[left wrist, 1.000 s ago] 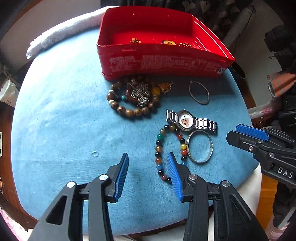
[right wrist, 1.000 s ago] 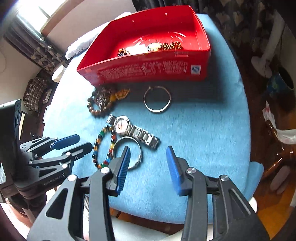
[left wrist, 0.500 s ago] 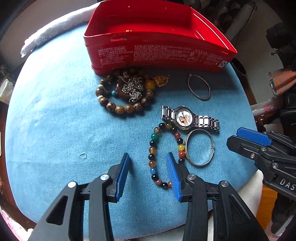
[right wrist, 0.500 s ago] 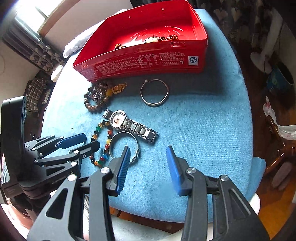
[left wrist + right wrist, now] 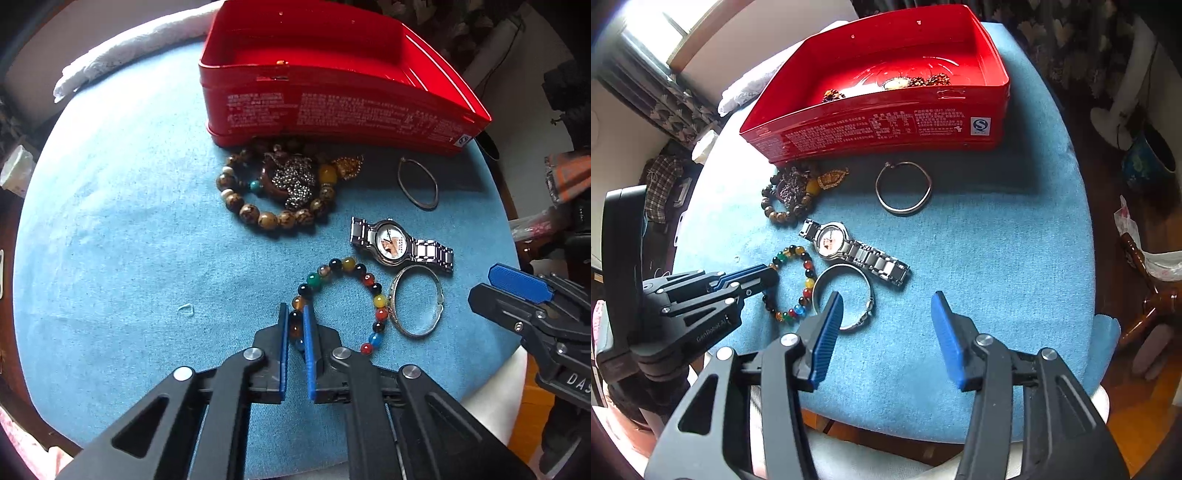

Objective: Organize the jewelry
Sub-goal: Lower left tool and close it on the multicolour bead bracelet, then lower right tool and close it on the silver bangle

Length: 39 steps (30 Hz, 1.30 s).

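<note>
On blue cloth [image 5: 110, 221]: left gripper [image 5: 295, 325] pinching bead bracelet [image 5: 343, 291]; right gripper [image 5: 886, 325] opening, nothing between jaws.

Tabletop [image 5: 997, 240]: round, covered in blue cloth.
Window [image 5: 661, 26]: upper left, bright daylight.
Curtain [image 5: 668, 107]: dark, patterned, beside the window.
Floor [image 5: 1145, 424]: orange-brown wood, lower right.
White towel [image 5: 122, 55]: at the far edge of the tabletop.
Blue pot [image 5: 1148, 162]: on the floor, right.
</note>
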{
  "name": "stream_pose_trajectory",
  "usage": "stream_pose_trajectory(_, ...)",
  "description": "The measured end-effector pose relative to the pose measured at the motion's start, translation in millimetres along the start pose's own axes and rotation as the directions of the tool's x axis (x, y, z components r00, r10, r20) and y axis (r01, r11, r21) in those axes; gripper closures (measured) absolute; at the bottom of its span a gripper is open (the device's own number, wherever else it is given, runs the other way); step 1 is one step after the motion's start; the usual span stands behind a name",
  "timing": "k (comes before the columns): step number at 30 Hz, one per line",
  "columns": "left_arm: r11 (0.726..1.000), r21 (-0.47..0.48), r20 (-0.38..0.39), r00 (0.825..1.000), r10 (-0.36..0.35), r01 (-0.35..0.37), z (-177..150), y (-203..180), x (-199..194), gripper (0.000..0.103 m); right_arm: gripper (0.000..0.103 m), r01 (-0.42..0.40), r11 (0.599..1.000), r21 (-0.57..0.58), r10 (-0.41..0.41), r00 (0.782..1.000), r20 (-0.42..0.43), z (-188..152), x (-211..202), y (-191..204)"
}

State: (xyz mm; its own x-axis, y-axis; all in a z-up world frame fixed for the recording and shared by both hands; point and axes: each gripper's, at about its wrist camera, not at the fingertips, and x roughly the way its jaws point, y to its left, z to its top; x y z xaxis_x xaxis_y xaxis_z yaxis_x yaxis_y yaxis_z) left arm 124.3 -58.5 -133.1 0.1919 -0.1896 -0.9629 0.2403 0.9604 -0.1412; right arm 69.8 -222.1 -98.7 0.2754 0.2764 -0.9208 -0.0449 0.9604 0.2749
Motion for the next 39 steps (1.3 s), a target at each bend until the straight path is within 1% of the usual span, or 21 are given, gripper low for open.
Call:
stream_pose_trajectory(3,1.0,-0.016,-0.005,1.0,-0.01,0.01,-2.5,8.1,-2.1,0.095,0.054,-0.005,1.0,-0.013,0.005,1.0,-0.01,-1.5,2.3,5.0)
stream_pose_trajectory(4,1.0,-0.022,-0.006,1.0,-0.011,0.011,-1.1,16.8,-3.6,0.095,0.054,-0.006,1.0,-0.017,0.005,1.0,-0.013,-1.2,3.2,6.3)
stream_pose_trajectory(6,0.999,-0.032,-0.005,1.0,-0.004,0.004,-3.2,29.8,-6.6,0.095,0.054,-0.011,1.0,-0.026,0.011,1.0,-0.023,-1.8,6.4,10.7)
stream_pose_trajectory(11,0.998,-0.058,0.009,1.0,0.022,-0.022,-6.4,44.7,-10.9,0.095,0.054,-0.015,0.999,-0.041,0.012,0.998,-0.066,-3.1,19.6,22.7)
stream_pose_trajectory(18,0.999,-0.05,0.013,1.0,0.023,-0.022,-10.9,37.7,-9.7,0.095,0.054,0.003,0.998,-0.057,-0.008,0.995,-0.095,-1.0,32.6,34.2)
stream_pose_trajectory(22,0.999,-0.047,0.014,1.0,0.017,-0.016,-10.4,39.2,-9.1,0.095,0.047,0.014,0.998,-0.067,-0.021,0.994,-0.105,2.8,37.8,40.7)
stream_pose_trajectory(24,0.999,-0.045,0.013,1.0,0.015,-0.014,-11.0,39.0,-8.8,0.095,0.046,0.021,0.997,-0.078,-0.029,0.994,-0.106,3.9,39.6,44.4)
stream_pose_trajectory(27,0.999,-0.043,0.012,1.0,0.006,-0.006,-11.2,40.8,-8.8,0.095,0.045,0.041,0.995,-0.095,-0.052,0.993,-0.108,5.5,43.7,48.9)
stream_pose_trajectory(31,0.999,-0.044,0.012,1.0,-0.009,0.01,-9.9,45.9,-9.4,0.095,0.045,0.093,0.986,-0.137,-0.107,0.989,-0.101,6.5,49.3,57.8)
stream_pose_trajectory(35,0.999,-0.042,0.013,1.0,-0.017,0.017,-9.8,49.2,-9.9,0.095,0.049,0.168,0.966,-0.198,-0.187,0.979,-0.082,6.0,55.4,70.5)
stream_pose_trajectory(36,0.999,-0.04,0.013,1.0,-0.019,0.019,-9.9,49.5,-9.0,0.095,0.049,0.178,0.963,-0.202,-0.197,0.977,-0.078,6.2,56.3,72.0)
stream_pose_trajectory(38,0.999,-0.038,0.013,1.0,-0.023,0.024,-9.7,51.1,-8.2,0.095,0.055,0.189,0.961,-0.202,-0.208,0.975,-0.075,6.1,56.7,74.8)
stream_pose_trajectory(39,0.999,-0.038,0.013,1.0,-0.025,0.026,-9.7,51.4,-8.0,0.095,0.055,0.192,0.961,-0.198,-0.21,0.975,-0.074,6.6,57.0,75.8)
